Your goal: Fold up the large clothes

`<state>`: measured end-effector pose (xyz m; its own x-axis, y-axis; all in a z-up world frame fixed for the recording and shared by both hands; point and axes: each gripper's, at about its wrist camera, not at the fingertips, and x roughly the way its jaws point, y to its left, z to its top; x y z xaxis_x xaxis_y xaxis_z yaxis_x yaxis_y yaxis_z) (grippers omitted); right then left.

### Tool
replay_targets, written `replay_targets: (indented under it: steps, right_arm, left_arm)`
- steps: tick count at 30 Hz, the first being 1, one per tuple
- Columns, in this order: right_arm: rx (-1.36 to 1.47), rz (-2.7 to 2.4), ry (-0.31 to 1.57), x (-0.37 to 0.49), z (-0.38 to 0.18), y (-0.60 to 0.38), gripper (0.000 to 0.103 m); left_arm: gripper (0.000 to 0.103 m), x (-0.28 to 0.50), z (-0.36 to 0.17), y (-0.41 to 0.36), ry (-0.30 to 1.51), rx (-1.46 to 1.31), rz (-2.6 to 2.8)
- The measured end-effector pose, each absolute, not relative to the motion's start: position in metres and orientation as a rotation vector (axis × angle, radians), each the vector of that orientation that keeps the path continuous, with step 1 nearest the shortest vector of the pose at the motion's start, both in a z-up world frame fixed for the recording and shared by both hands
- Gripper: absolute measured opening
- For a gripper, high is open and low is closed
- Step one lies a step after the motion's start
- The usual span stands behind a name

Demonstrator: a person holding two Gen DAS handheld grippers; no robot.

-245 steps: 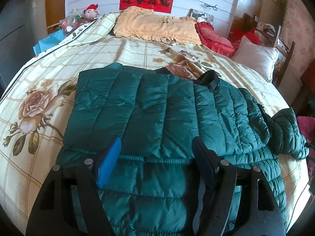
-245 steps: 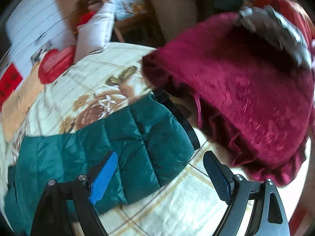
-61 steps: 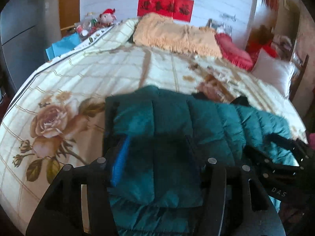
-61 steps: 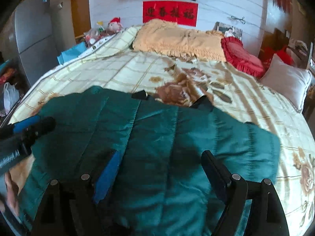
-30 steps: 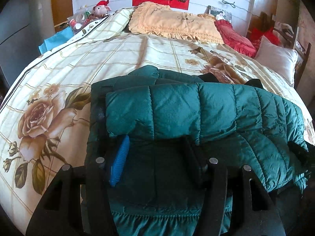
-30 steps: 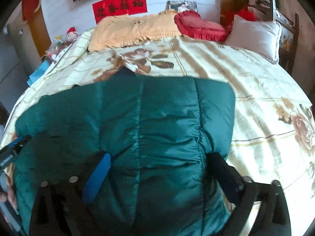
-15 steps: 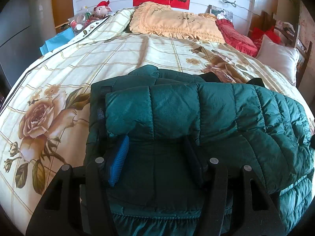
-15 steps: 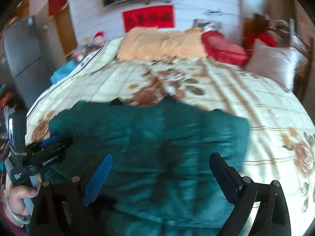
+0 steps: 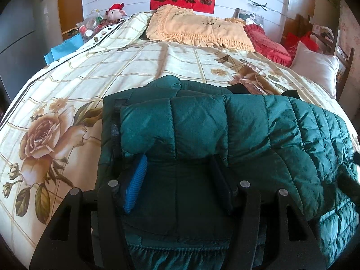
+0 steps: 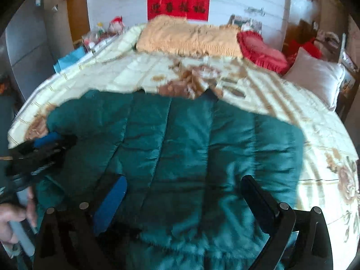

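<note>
A dark green quilted puffer jacket (image 9: 225,121) lies folded on the floral bedspread (image 9: 112,67), one sleeve laid across its top. My left gripper (image 9: 177,164) is open, its fingers resting on the jacket near the hem, under the folded sleeve's edge. In the right wrist view the jacket (image 10: 180,146) fills the middle, blurred. My right gripper (image 10: 182,186) is open and empty above the jacket's near part. The left gripper (image 10: 45,146) shows at the left edge of that view, held by a hand.
A yellow fringed pillow (image 9: 198,29), a red cushion (image 9: 267,45) and a white pillow (image 9: 315,67) lie at the bed's head and right side. Toys and clutter (image 9: 101,20) sit at the far left corner. The bed's edge curves close on the left and right.
The sleeve has been folded across the jacket. My right gripper has let go and pulled back above the jacket. My left gripper stays nearly still on the jacket.
</note>
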<state>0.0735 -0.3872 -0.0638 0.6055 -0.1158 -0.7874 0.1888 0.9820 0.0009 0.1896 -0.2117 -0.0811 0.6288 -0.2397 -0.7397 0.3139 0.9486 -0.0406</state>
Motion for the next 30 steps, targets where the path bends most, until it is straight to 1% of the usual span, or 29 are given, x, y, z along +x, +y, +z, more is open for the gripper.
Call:
replay_targets:
  steps: [3, 7, 9, 13, 20, 30]
  right_arm:
    - [0.079, -0.207, 0.872, 0.061, -0.058, -0.391, 0.101]
    - [0.113, -0.204, 0.99, 0.071, -0.095, -0.4, 0.101]
    - [0.098, -0.205, 0.984, 0.072, -0.096, -0.4, 0.101]
    - [0.122, -0.179, 0.958, 0.061, -0.074, -0.401, 0.101]
    - [0.099, -0.173, 0.878, 0.004, -0.027, -0.397, 0.101]
    - [0.157, -0.145, 0.89, -0.077, -0.012, -0.395, 0.101]
  left_arm:
    - [0.059, 0.189, -0.081, -0.212, 0.832, 0.099, -0.316]
    - [0.059, 0.186, -0.079, -0.21, 0.824, 0.092, -0.322]
    - [0.059, 0.181, -0.075, -0.207, 0.82, 0.099, -0.323]
    - [0.059, 0.163, -0.063, -0.197, 0.799, 0.124, -0.318]
    - [0.059, 0.12, -0.043, -0.173, 0.79, 0.137, -0.311]
    - [0.059, 0.047, -0.039, -0.131, 0.779, 0.177, -0.308]
